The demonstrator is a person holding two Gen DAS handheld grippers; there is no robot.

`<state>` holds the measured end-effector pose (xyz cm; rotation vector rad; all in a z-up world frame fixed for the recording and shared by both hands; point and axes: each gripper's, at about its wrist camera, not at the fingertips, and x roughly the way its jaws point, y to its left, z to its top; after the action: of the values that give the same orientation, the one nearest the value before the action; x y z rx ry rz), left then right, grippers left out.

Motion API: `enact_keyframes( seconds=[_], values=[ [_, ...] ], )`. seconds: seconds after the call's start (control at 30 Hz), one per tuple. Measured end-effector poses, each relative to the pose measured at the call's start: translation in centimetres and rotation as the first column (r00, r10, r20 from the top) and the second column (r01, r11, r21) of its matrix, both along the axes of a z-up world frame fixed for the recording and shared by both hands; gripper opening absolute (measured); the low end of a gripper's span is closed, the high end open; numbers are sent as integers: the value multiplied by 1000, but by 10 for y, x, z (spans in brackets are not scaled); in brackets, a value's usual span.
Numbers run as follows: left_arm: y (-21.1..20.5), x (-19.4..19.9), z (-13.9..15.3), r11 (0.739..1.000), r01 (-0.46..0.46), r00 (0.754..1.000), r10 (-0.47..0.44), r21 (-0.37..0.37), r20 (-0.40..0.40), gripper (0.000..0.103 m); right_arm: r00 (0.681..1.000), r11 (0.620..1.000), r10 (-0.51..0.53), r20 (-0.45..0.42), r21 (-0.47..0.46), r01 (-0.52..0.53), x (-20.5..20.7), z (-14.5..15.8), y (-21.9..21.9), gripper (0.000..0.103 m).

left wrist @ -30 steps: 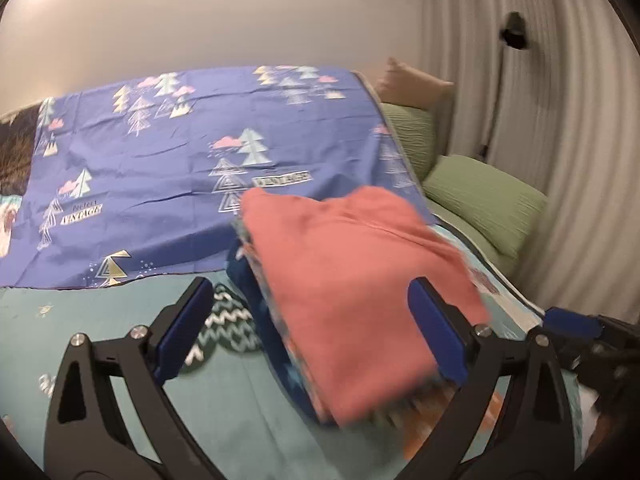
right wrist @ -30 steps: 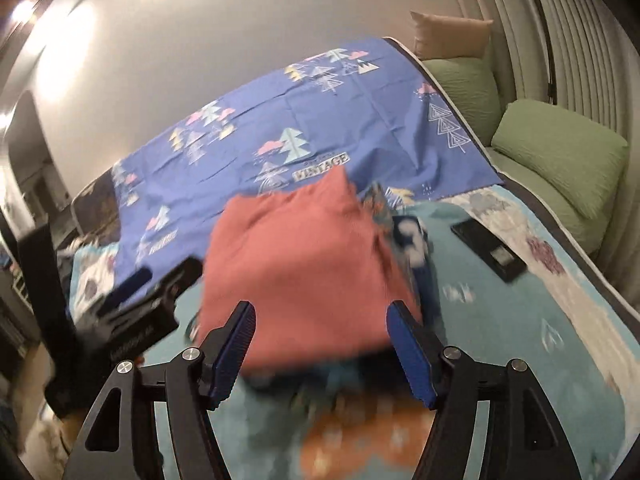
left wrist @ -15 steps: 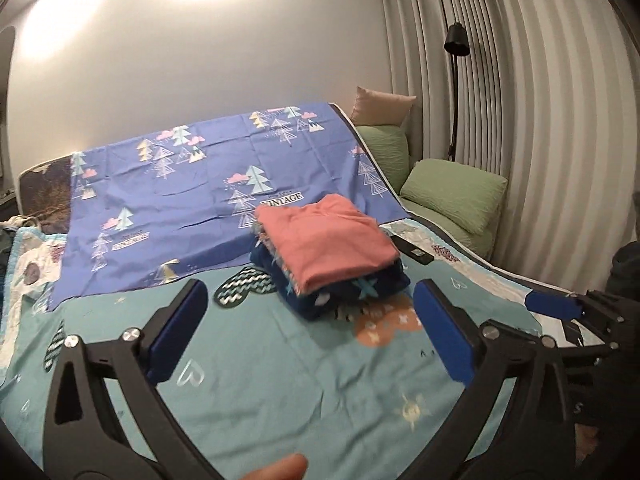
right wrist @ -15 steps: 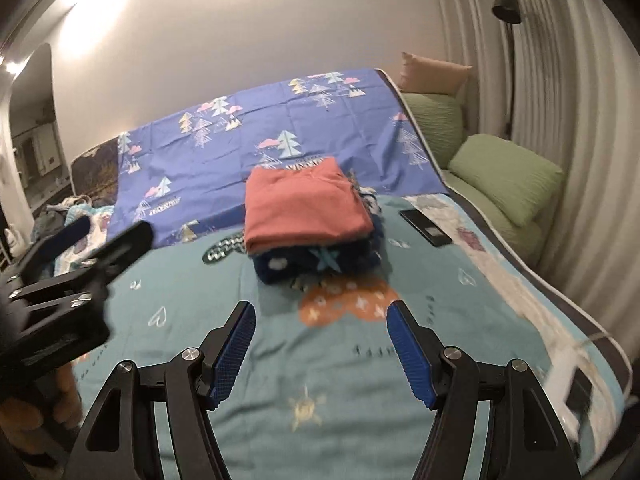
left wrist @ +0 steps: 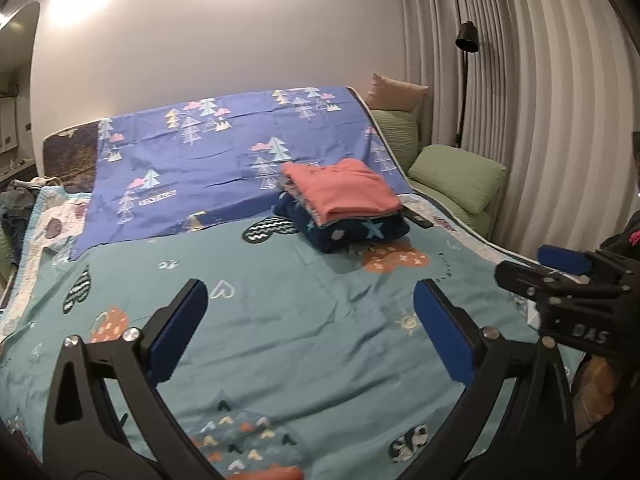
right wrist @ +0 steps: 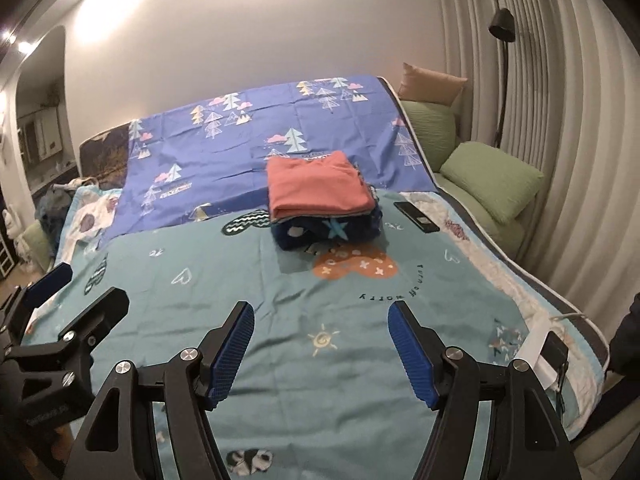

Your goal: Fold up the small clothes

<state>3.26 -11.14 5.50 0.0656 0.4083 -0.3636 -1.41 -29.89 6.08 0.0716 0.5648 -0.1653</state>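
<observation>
coral-topped clothes stack (left wrist: 340, 204) well beyond left gripper (left wrist: 312, 328), right gripper (right wrist: 320, 350); jaws wide, empty.

You have a bed (right wrist: 280, 360) covered by a teal patterned quilt (right wrist: 224, 264), with a blue sheet (right wrist: 248, 136) printed with trees spread over its far half. A black phone (right wrist: 416, 217) lies flat on the quilt near the right edge. Green cushions (right wrist: 494, 178) and a tan pillow (right wrist: 434, 82) sit beside the bed on your right. A black floor lamp (right wrist: 502, 24) stands against the pleated curtain (right wrist: 568, 128). A white device (right wrist: 538, 354) rests at the bed's near right edge.
</observation>
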Motion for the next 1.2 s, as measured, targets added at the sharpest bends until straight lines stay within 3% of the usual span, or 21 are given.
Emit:
enact_keyframes(
  seconds=[1.2],
  values=[
    [1, 2, -5, 1000, -3, 999, 3, 1, -39, 102, 1000, 1000, 2, 0, -24, -2, 2, -10, 16, 75]
  ],
)
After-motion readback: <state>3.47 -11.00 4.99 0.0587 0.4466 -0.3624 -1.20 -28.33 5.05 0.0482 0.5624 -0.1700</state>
